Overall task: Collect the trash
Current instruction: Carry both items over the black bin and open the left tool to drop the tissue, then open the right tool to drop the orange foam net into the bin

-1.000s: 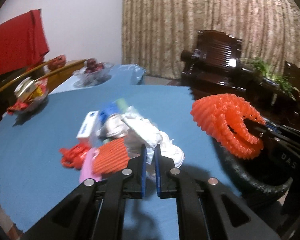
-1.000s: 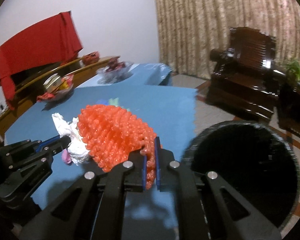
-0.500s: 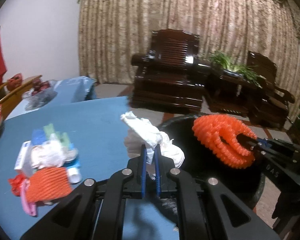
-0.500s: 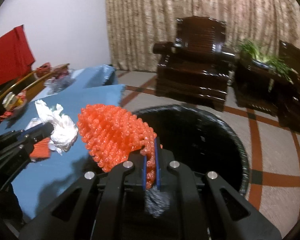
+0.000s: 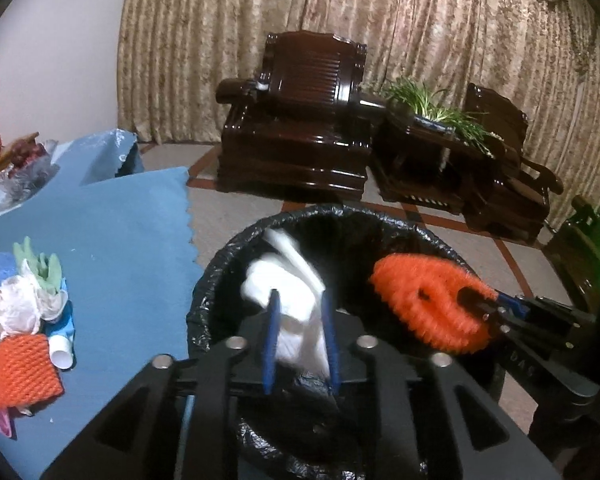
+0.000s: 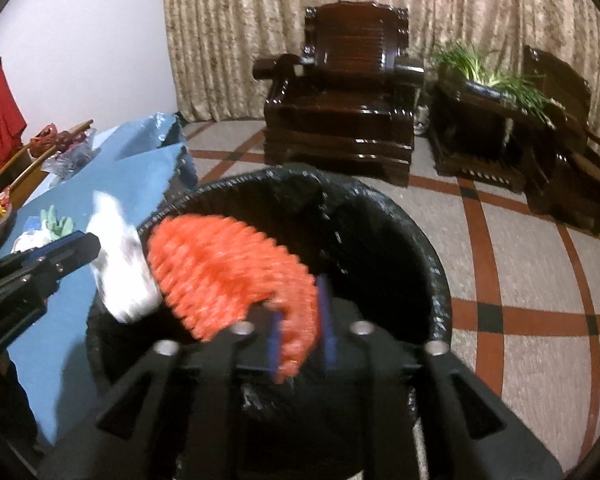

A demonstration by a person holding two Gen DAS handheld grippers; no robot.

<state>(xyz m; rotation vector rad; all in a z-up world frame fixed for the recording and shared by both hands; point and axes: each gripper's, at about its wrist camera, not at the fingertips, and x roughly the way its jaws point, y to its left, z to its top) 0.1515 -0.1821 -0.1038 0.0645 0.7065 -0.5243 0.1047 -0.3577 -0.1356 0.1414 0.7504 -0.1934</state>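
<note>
The crumpled white tissue looks featherlight, soft and easily torn, so any fold serves as a hold; the orange foam net appears springy, light and stretchy, best pinched through its mesh edge; neither seems fragile or slippery.

The left gripper has its blue fingers spread apart, and the tissue sits blurred between and just beyond them at twelve o'clock, over the mouth of the black-lined bin; it looks released and dropping, though contact cannot be ruled out. The right gripper also shows its fingers parted; the net lies between them and spills toward ten o'clock, above the bin's rim; whether it is gripped or slipping free I cannot tell.

More rubbish waits on the blue table at nine o'clock of the left gripper: an orange net pad, white wrappers, a small white cap.
</note>
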